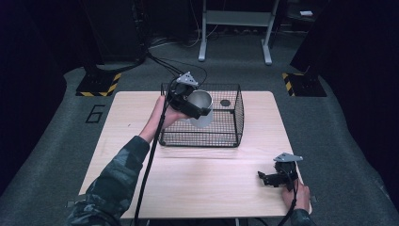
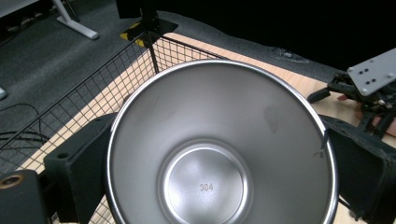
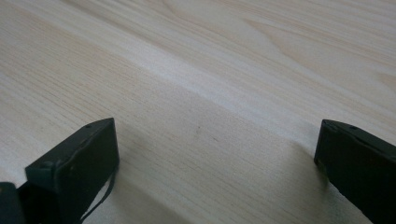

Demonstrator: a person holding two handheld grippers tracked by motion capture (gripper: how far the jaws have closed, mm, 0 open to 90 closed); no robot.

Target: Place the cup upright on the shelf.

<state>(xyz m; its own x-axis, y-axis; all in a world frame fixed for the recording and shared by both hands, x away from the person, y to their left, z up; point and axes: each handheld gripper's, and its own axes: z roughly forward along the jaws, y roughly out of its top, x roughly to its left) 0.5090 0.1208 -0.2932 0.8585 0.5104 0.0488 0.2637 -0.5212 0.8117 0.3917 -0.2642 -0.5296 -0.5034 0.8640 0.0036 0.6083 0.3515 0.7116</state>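
A light wooden table stands on grey carpet, carrying a black wire basket at its far middle, while the right gripper rests at its near right corner.

In my left gripper view the cup runs off the bottom edge, so I lose its near rim, and it hides most of my left gripper and much of the basket behind it. From above, my hand covers the cup's base, and the small dark thing in the basket's far right corner is too small to tell.
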